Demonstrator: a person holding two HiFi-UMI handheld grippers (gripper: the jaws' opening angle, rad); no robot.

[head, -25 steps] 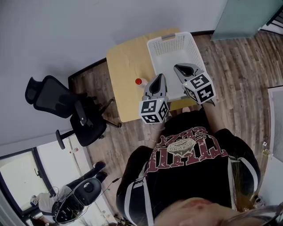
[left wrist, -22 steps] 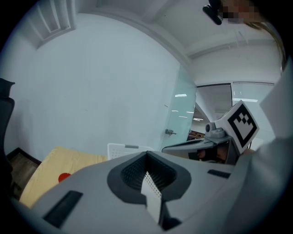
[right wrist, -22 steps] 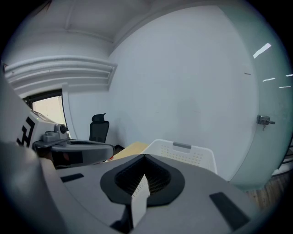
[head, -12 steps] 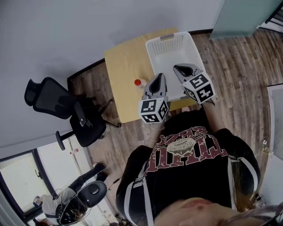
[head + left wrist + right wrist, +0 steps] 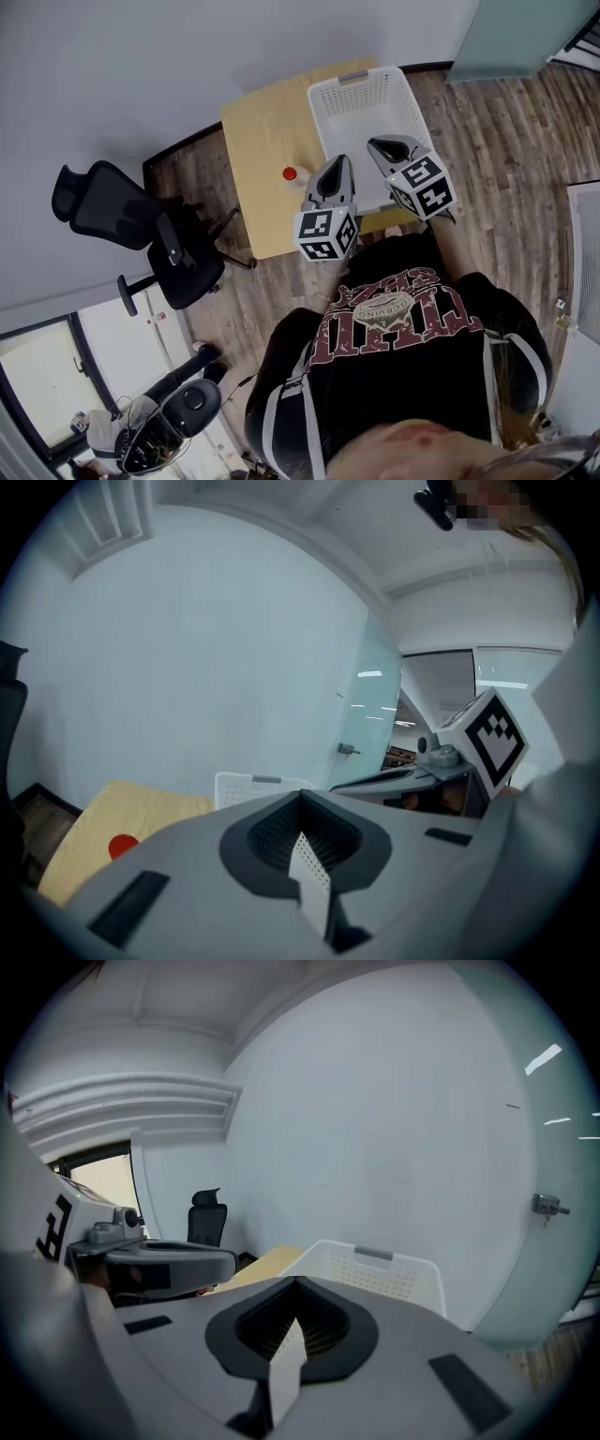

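Both grippers hover over the near edge of a small yellow table (image 5: 262,131), held side by side with nothing in them. My left gripper (image 5: 338,160) (image 5: 300,799) is shut, its tip just right of a bottle with a red cap (image 5: 291,174) (image 5: 122,847) that stands on the table. My right gripper (image 5: 374,142) (image 5: 295,1281) is shut too and hangs above the near part of a white perforated basket (image 5: 359,79) (image 5: 248,785) (image 5: 375,1274). The basket fills the table's right half; no contents show in the part the grippers do not hide.
A black office chair (image 5: 122,211) (image 5: 208,1218) stands on the wooden floor left of the table. A pale wall runs behind the table, with a frosted glass door (image 5: 525,33) at the right. At lower left a person (image 5: 103,427) crouches by a round black machine.
Both grippers hold their places, still shut. The views have only drifted slightly, and the person at lower left has shifted a little.
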